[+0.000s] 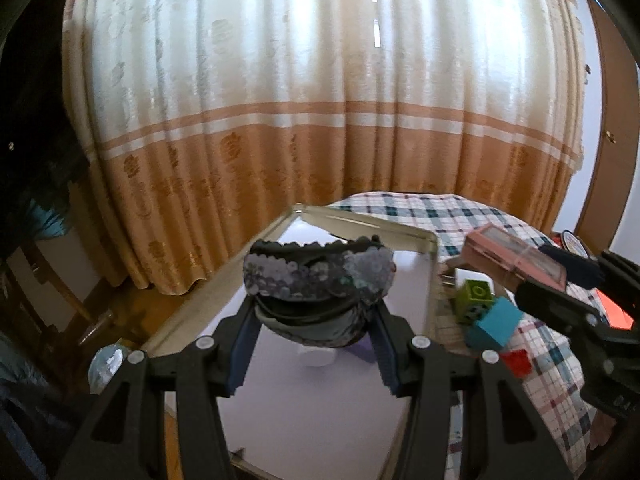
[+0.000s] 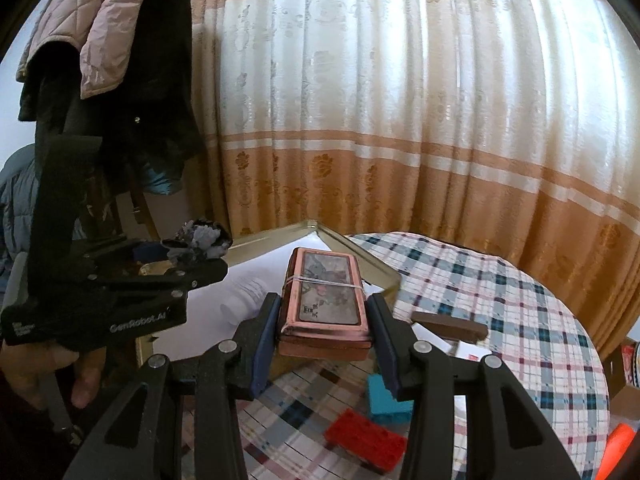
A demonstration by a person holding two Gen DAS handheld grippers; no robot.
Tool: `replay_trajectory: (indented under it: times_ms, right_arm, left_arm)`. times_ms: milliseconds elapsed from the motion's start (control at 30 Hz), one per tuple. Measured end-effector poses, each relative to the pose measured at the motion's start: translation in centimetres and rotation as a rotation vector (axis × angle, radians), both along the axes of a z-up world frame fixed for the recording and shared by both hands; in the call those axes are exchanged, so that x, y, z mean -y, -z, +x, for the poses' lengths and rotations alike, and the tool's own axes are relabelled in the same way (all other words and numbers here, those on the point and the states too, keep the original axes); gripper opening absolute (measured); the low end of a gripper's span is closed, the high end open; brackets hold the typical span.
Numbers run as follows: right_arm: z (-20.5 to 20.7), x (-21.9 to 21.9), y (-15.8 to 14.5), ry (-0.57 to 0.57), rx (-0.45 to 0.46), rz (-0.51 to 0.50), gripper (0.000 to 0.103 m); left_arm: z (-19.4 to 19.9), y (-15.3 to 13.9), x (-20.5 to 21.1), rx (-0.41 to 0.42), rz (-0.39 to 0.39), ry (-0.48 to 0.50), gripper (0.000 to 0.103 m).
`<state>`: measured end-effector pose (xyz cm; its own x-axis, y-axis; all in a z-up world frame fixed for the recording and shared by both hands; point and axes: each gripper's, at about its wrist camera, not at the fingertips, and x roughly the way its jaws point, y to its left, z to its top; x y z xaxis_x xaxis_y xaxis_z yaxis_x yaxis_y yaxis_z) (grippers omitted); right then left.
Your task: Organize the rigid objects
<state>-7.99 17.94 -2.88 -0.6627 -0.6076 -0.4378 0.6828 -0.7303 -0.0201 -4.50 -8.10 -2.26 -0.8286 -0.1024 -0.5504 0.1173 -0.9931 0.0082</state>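
- While both loads hang above the metal tray (image 1: 430,264), the sequined hair band (image 1: 320,276) sits clamped between the left hand-held gripper (image 1: 316,320) pads, lifted over the tray's white liner, probably so it can be set down inside.
- The pink card box (image 2: 326,300), bound with a rubber band, is pinched by its long sides in the right hand-held gripper (image 2: 326,320), level and lid up, just beside the tray's near corner; that flat hold should let it go down without tipping.
- Left on the checked tablecloth (image 2: 520,300) of the surface are a red brick (image 2: 366,438), a blue brick (image 2: 386,402), a green block (image 1: 474,298) and a brown bar (image 2: 450,326), seemingly next for sorting.
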Motion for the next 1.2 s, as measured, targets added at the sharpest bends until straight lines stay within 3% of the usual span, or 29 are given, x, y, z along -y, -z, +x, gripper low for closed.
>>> replay_trajectory:
  times_ms: [400,1200]
  right_arm:
    - [0.2,3.9,-0.1,-0.066,0.013,0.039,0.047]
    - [0.3,7.9,1.9,-0.112,0.071,0.108,0.047]
  left_arm:
    - [-0.6,0.0,5.1,0.012,0.046,-0.105,0.052]
    - [-1.8,1.2,7.3,0.077,0.035,-0.125,0.051]
